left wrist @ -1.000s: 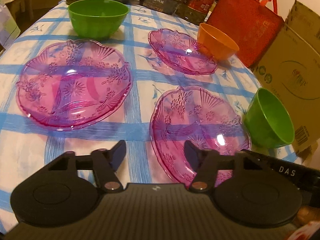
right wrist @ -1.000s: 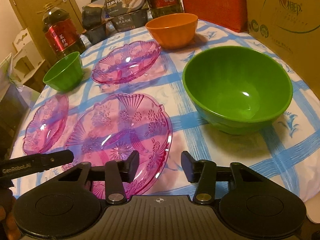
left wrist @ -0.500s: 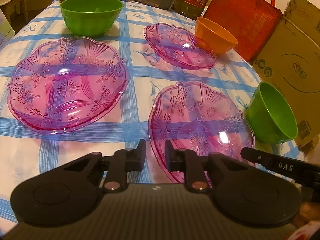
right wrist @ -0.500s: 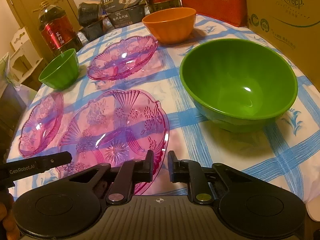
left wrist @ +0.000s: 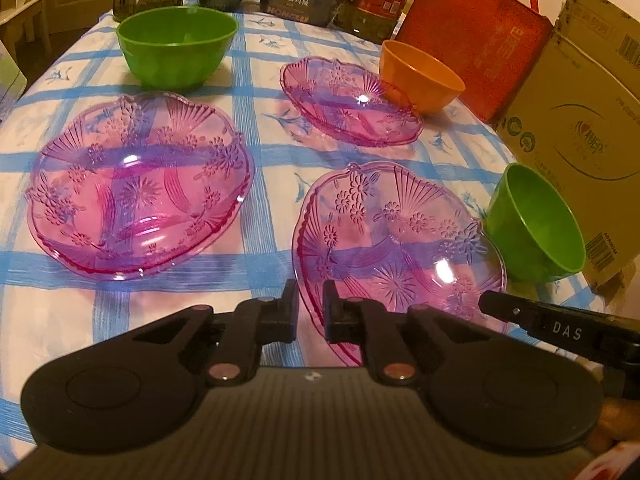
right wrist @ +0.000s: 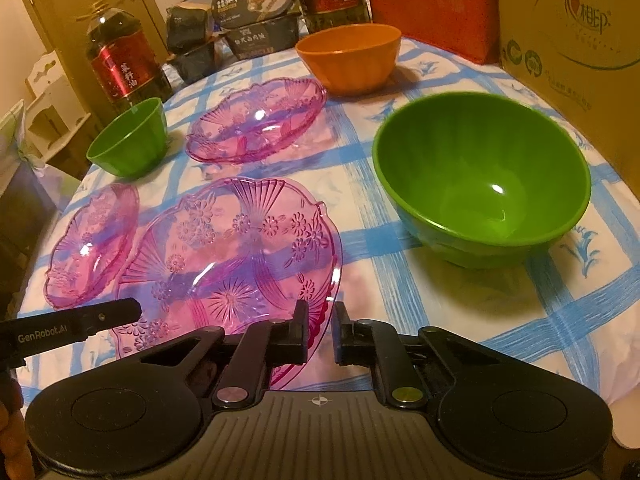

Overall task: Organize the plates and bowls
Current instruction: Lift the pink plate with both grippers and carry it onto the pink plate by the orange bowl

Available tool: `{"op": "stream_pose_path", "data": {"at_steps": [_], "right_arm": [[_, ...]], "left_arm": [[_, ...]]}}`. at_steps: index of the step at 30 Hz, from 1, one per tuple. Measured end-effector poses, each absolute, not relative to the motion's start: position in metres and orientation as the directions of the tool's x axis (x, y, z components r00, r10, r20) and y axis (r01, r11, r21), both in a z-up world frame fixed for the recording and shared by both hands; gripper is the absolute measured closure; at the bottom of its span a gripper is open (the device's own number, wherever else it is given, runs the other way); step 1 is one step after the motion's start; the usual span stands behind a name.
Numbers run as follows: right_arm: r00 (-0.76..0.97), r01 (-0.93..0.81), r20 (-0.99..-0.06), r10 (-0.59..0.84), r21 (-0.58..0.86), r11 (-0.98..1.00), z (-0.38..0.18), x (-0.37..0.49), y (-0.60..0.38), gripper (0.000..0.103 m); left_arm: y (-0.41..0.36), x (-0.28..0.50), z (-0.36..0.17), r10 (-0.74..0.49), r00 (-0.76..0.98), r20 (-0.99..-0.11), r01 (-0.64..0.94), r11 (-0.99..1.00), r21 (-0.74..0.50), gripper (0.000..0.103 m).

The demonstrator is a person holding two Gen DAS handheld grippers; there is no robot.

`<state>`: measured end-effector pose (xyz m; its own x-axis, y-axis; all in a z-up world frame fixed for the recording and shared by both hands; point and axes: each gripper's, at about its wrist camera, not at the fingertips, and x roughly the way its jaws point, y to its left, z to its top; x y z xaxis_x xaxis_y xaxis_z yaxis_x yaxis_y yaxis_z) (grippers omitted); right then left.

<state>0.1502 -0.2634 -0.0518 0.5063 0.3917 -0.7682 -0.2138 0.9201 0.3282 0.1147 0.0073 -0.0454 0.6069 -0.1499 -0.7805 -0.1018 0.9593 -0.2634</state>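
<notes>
Sitting flat near the table's front edge, the near pink plate [left wrist: 396, 240] is roughly round, so no clear long axis. Left gripper [left wrist: 308, 308] jaws nearly together across its left rim; right gripper [right wrist: 320, 330] likewise at its right rim. Cannot tell whether either actually clamps. Large green bowl [right wrist: 480, 176] just right; second plate [left wrist: 136, 184] left, bare cloth between.
</notes>
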Motion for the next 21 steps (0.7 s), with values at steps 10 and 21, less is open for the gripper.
{"op": "stream_pose_path", "data": {"at_steps": [10,21], "right_arm": [[0.538,-0.241,-0.739,0.406,0.327,0.914,-0.030,0.154,-0.254,0.091],[0.562,-0.263,-0.717,0.413,0.319,0.911,-0.005,0.192,-0.240,0.091]], "left_arm": [[0.015,0.121,-0.021,-0.134,0.635,-0.761,-0.102,0.962,-0.254,0.093],[0.031,0.164,0.006,-0.141,0.658,-0.739,-0.116,0.952,-0.285,0.093]]}}
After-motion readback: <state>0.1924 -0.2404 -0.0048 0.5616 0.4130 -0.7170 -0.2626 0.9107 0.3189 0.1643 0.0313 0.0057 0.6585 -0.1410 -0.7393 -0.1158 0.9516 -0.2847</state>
